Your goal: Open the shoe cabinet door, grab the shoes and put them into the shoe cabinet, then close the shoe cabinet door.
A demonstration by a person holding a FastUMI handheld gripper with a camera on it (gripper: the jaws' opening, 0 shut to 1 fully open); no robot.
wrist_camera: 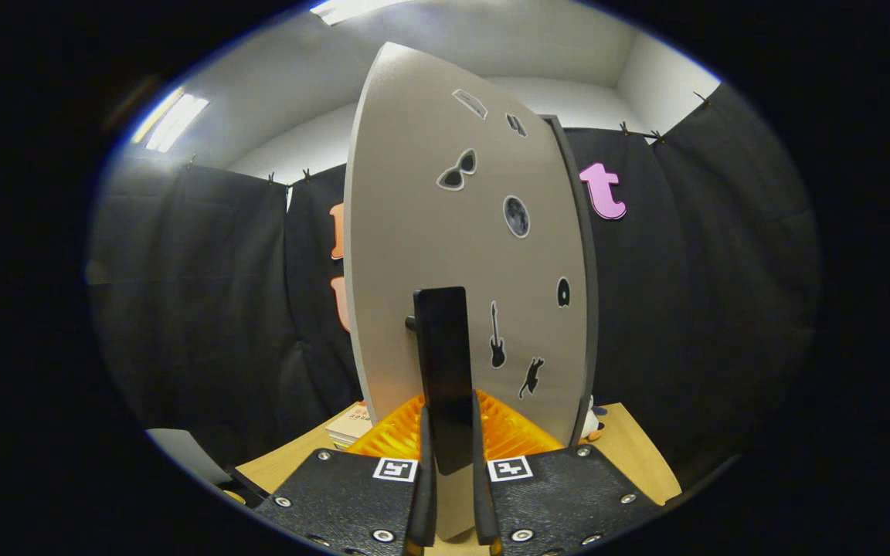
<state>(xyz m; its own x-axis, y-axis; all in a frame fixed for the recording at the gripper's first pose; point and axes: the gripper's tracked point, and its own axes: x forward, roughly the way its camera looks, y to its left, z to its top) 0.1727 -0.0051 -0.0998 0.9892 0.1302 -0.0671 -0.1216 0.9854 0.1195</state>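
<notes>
Hand-held gripper (453,494) has its fingers nearly closed around the black handle (445,371) of the shoe cabinet door (429,232), one finger on each side of the handle — reads as a clamp, though actual pad contact is hard to confirm at this angle. Door is a grey panel with small stickers, seen at a slant with its dark edge on the right, so it stands swung at least partly out from the cabinet. Whether it's on the way open or on the way closed — cannot tell. Cabinet interior is hidden behind the panel. Shoes are not something I can pick out; a small white-and-orange object (593,423) sits on the desk (638,455) by the door's lower right corner, too little showing to identify. Books (352,425) lie on the desk to the near left.

My read: a door step is in hand; shoe placement unconfirmed, final close still left.
</notes>
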